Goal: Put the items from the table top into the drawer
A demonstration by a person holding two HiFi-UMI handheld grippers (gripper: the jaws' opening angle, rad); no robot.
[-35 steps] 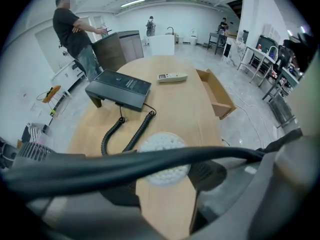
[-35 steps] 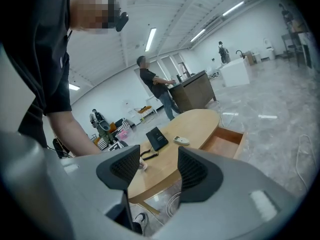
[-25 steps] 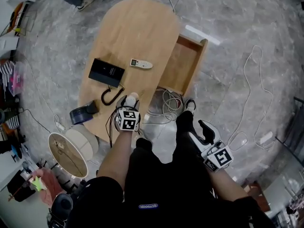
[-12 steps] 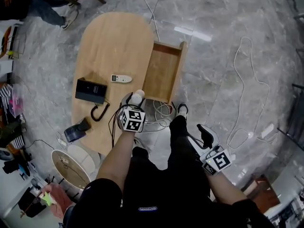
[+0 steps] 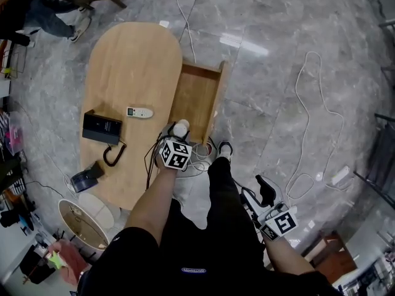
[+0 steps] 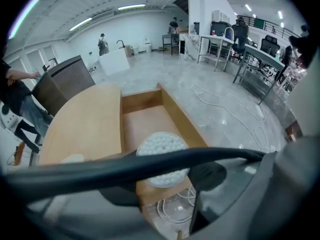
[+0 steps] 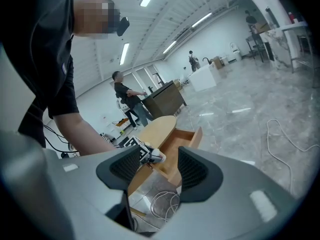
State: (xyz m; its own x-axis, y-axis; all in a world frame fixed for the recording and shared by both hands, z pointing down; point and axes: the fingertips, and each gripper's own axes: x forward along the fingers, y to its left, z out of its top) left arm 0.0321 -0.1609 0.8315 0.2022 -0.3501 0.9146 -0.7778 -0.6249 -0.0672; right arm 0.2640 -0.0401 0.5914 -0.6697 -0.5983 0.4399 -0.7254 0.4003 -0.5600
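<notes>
My left gripper (image 5: 176,134) is shut on a white round lamp head with a dotted face (image 5: 180,127) (image 6: 161,157), and a black cable (image 6: 150,166) trails across it. It hangs just over the near end of the open wooden drawer (image 5: 217,97) (image 6: 145,121). On the oval wooden table (image 5: 129,60) lie a white remote (image 5: 139,112), a black box (image 5: 102,128), a curled black cable (image 5: 113,156) and a dark blue item (image 5: 86,177). My right gripper (image 5: 264,192) (image 7: 159,171) is open and holds nothing, low at my right side, away from the table.
White cables (image 5: 200,159) lie coiled on the marble floor below the drawer, and another white cord (image 5: 308,116) runs at the right. A round white lampshade (image 5: 83,217) stands by the table's near end. People stand far off at the back (image 7: 127,101).
My left gripper has carried the white lamp head from the table's near right edge to over the drawer's near end. The right gripper has stayed low at my side.
</notes>
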